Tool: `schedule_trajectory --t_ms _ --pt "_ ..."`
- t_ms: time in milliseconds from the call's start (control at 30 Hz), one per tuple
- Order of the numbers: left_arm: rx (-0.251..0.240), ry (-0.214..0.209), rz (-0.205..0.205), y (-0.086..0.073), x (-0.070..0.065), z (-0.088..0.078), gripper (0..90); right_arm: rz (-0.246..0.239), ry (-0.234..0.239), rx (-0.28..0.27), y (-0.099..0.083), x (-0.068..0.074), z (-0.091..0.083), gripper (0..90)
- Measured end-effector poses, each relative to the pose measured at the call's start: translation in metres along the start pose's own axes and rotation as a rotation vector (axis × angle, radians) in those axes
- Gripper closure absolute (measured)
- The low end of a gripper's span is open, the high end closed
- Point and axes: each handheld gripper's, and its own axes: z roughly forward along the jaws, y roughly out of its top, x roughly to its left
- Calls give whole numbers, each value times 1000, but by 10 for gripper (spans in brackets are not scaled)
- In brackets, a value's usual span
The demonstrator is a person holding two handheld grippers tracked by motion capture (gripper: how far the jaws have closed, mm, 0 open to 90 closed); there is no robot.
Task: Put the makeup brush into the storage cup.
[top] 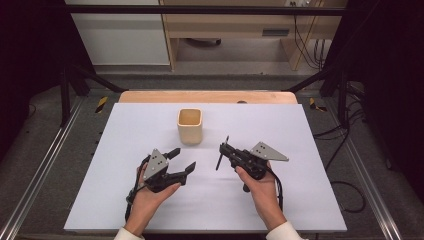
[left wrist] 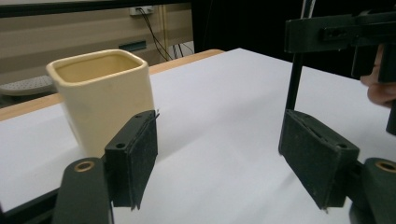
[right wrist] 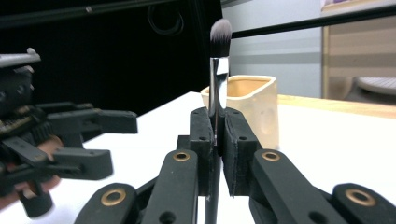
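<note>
A cream square cup (top: 190, 125) stands upright on the white table (top: 300, 200), toward the back middle. My right gripper (top: 225, 150) is shut on a black makeup brush (top: 221, 154), held upright in the right gripper view with its dark bristles (right wrist: 218, 39) at the top. There the gripper (right wrist: 217, 140) pinches the silver ferrule, with the cup (right wrist: 254, 105) behind it. My left gripper (top: 184, 159) is open with nothing between its pads (left wrist: 137, 163). From the left gripper view, the cup (left wrist: 105, 91) is ahead on the left and the brush handle (left wrist: 294, 84) on the right.
The table's wooden far edge (top: 207, 96) lies behind the cup. Black frame bars (top: 200, 10) and cables (top: 305, 40) surround the table. Both hands rest near the front half of the board, left and right of its middle.
</note>
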Motion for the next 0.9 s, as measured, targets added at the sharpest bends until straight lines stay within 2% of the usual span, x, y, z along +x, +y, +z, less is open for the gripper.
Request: schedule_trajectory --t_ms 100,233,333,467,567,900 --pt "11 4 12 -4 5 -6 242 -35 -19 6 2 0 -2 833" --pt "9 5 13 -9 11 -14 203 -57 -34 6 3 0 -4 833" --pt "13 21 17 -12 17 -21 194 -61 -42 8 4 -1 -5 833" --pt "-1 44 7 -15 27 -30 161 -94 -58 16 6 0 -7 833" --pt "-6 64 19 -19 34 -36 151 -103 -63 11 7 -1 -9 833" --pt "-20 109 -20 -28 53 -52 127 -142 -86 16 18 3 -11 833"
